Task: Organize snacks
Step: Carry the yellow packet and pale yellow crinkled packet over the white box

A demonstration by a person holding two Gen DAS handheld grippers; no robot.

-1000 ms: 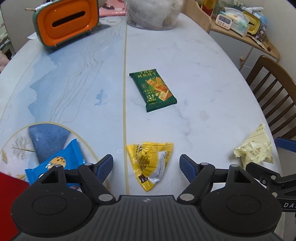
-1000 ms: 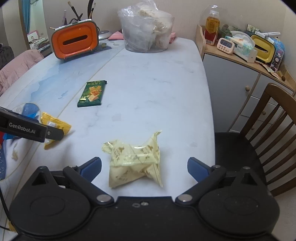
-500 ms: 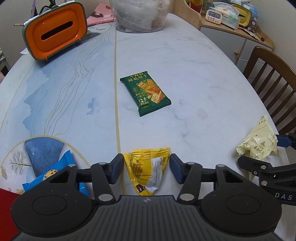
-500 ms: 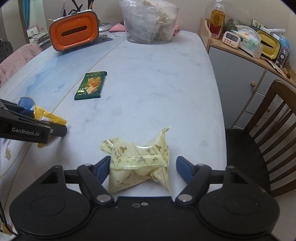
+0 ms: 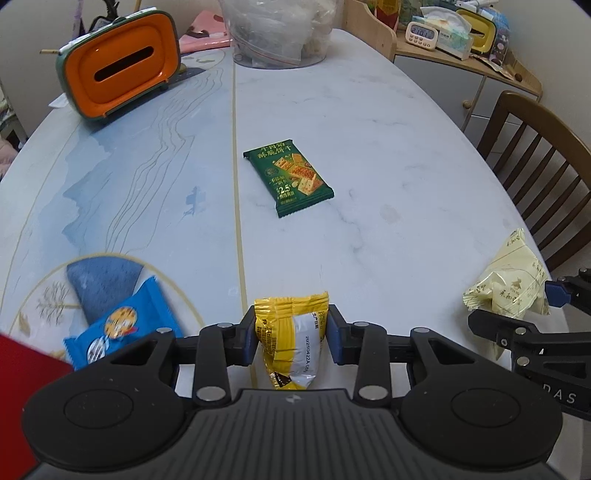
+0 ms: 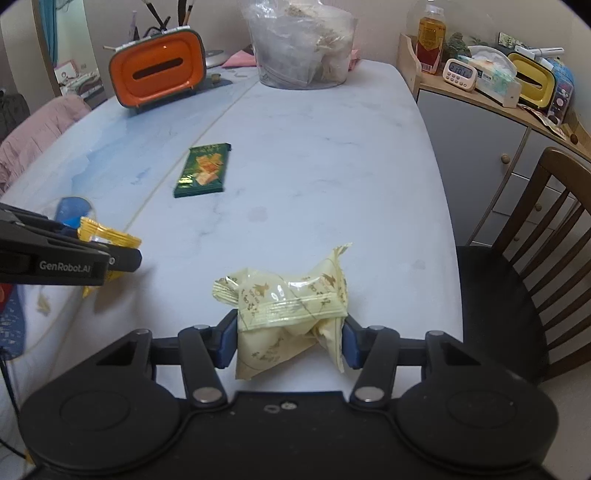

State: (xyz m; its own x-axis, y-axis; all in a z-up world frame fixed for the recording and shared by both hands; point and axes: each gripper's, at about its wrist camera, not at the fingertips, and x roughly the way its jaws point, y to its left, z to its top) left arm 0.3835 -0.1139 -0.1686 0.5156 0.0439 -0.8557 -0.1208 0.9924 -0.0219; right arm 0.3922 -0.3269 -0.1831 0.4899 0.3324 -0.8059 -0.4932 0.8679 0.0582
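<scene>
My left gripper [image 5: 291,338] is shut on a yellow snack packet [image 5: 291,332] near the table's front edge; the same packet shows at the left of the right wrist view [image 6: 107,236]. My right gripper [image 6: 288,338] is shut on a pale cream snack packet [image 6: 291,306], which also shows at the right of the left wrist view [image 5: 509,284]. A green cracker packet [image 5: 290,181] lies flat mid-table, apart from both grippers. A blue cookie packet [image 5: 118,328] lies at the front left.
An orange tissue box [image 5: 118,74] and a clear plastic bag of snacks [image 5: 277,33] stand at the far end of the table [image 5: 369,129]. A red object [image 5: 22,369] sits at the front left. A wooden chair [image 6: 535,258] and a cabinet [image 6: 480,122] are to the right.
Both grippers went from wide open to shut, the left on the yellow packet and the right on the cream packet. Both views shifted slightly forward.
</scene>
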